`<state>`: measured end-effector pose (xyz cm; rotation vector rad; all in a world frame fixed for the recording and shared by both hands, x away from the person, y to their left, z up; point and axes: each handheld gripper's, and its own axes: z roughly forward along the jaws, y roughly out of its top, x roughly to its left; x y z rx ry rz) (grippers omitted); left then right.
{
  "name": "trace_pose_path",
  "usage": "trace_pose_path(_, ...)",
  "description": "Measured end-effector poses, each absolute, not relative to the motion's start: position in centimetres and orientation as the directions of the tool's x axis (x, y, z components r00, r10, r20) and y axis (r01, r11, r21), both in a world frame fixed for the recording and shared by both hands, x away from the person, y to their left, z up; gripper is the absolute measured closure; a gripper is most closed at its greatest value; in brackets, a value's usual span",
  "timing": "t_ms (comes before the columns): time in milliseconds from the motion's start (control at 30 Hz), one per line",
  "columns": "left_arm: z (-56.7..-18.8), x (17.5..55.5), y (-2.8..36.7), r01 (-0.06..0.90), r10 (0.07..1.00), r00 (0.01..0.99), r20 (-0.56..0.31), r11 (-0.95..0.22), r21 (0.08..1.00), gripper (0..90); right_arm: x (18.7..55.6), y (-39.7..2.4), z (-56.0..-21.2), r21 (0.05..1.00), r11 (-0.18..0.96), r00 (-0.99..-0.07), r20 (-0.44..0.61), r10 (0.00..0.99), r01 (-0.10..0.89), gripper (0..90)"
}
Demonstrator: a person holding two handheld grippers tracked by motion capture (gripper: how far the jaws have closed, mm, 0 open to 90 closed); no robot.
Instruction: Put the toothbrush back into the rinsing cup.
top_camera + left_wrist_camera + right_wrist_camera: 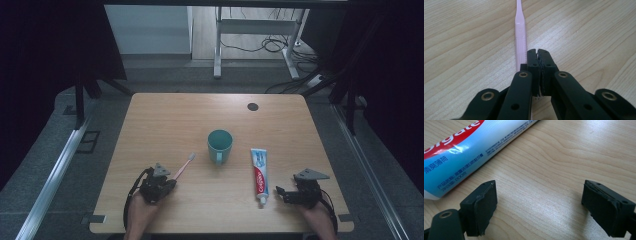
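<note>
The left gripper (538, 53) is closed on nothing — toothbrush (520, 37) just beside its fingers (533, 62) — while the right gripper (539, 197) gapes empty beside the toothpaste (461, 155).

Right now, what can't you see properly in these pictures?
- Toothbrush handle end: left gripper view, hidden under the shut left tongs.
- Toothpaste tube: right gripper view, both ends cut off by the edges.
- Inside of the cup: high view, too small and dark.

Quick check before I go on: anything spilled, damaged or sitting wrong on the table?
Nothing spilled or damaged. One oddity: the left gripper is shut beside the pink toothbrush, whose handle lies just left of its jaws, not between them. Cup upright, toothpaste lying flat.
</note>
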<state>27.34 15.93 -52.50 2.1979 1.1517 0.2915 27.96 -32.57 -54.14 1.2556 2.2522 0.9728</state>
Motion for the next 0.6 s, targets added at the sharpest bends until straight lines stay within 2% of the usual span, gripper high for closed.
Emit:
trace_pose_path(367,-52.08,27.15,16.17,0.643,0.805,0.588,-0.073,-0.411,0.646,78.4,27.97,-32.57,-54.14,0.727,0.361,-0.527,0.002,0.850,0.584,12.7)
trace_pose_path(600,-51.92,27.42,16.18,0.652,0.805,0.589,-0.068,-0.424,0.628,73.2,27.97,-32.57,-54.14,0.727,0.361,-0.527,0.002,0.850,0.584,12.7)
